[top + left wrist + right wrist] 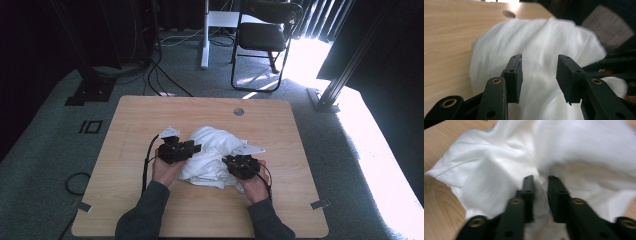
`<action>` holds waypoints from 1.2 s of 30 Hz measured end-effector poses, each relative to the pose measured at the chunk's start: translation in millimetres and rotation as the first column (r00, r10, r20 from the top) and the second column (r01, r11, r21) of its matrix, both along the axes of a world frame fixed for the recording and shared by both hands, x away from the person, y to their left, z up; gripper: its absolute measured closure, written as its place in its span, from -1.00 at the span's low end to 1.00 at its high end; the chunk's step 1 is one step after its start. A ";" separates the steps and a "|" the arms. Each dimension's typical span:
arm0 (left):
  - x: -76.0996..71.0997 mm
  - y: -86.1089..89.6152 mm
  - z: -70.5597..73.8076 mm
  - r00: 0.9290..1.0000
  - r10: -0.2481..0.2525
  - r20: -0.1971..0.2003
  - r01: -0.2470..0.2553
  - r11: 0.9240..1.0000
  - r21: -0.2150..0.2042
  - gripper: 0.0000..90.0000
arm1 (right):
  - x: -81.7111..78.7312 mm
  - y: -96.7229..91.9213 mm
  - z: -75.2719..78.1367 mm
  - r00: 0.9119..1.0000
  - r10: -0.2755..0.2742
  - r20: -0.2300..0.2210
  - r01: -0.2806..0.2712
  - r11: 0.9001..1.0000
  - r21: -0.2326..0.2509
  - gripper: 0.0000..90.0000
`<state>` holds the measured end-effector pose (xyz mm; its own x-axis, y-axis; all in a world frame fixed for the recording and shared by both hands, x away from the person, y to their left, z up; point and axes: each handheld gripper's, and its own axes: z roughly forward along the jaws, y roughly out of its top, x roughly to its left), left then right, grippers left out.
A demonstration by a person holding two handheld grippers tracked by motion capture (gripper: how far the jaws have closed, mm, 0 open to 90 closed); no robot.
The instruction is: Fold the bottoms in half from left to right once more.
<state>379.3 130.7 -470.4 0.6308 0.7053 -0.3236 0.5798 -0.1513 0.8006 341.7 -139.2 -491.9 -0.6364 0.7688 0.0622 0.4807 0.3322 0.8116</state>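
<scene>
A light wooden table with rounded corners carries a single crumpled white cloth, bunched into a soft heap. In the right gripper view the cloth spreads ahead of the fingers and to both sides of them, with a fold gathered between them. In the left gripper view it lies ahead of and below the fingers. A round cable hole pierces the tabletop well beyond the fingertips, past the cloth.
</scene>
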 end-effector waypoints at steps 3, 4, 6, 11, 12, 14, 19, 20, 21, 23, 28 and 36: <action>1.1 -5.6 -5.5 0.999 -0.031 -0.022 0.031 0.999 0.011 0.30 | -7.2 -7.6 8.2 0.999 0.005 0.032 -0.004 0.999 -0.033 0.24; 1.2 -7.3 -6.7 0.999 -0.033 -0.025 0.033 0.999 0.014 0.30 | -10.7 -9.8 12.4 0.999 0.006 0.049 -0.004 0.999 -0.032 0.22; 2.2 -8.9 -8.2 0.999 -0.031 -0.030 0.031 1.000 0.001 0.30 | -19.2 -13.1 22.7 0.995 0.012 0.098 -0.012 1.000 0.001 0.26; 3.8 -11.2 -6.8 0.999 -0.033 -0.027 0.033 0.999 -0.004 0.31 | -33.8 3.9 46.8 0.977 0.094 0.189 -0.104 0.994 0.044 0.59; 3.6 -11.3 -6.2 0.999 -0.032 -0.025 0.031 0.999 -0.008 0.31 | -30.4 11.0 47.8 0.980 0.085 0.177 -0.089 0.996 0.012 0.54; 2.8 -11.1 -4.8 0.999 -0.031 -0.020 0.031 0.999 -0.009 0.31 | -17.8 23.1 42.4 0.990 0.010 0.138 -0.004 0.999 -0.046 0.31; -0.8 -14.5 -4.2 0.999 -0.045 0.003 0.045 0.999 0.016 0.27 | 11.1 25.7 23.8 0.990 -0.132 0.041 0.130 0.991 0.030 0.36; -1.6 -15.4 -4.4 0.999 -0.050 0.006 0.050 0.999 0.020 0.24 | 11.2 23.1 25.9 0.991 -0.126 0.047 0.123 0.990 0.066 0.60; -2.3 -15.8 -4.6 0.999 -0.053 0.011 0.052 0.998 0.019 0.23 | 10.1 19.8 30.0 0.991 -0.122 0.062 0.116 0.989 0.094 0.82; -2.8 -16.7 -4.9 0.999 -0.050 0.017 0.049 0.999 0.021 0.19 | 8.8 8.3 40.2 0.991 -0.115 0.066 0.103 0.981 0.163 0.95; -2.7 -22.7 -9.7 0.999 -0.047 0.004 0.047 0.998 0.041 0.15 | 21.4 -23.8 46.4 0.981 -0.191 0.028 0.182 0.965 0.187 0.97; -1.2 -30.2 -17.1 0.997 -0.069 -0.018 0.070 0.996 0.046 0.15 | 49.6 -52.3 -18.9 0.937 -0.260 -0.234 0.306 0.933 0.190 0.94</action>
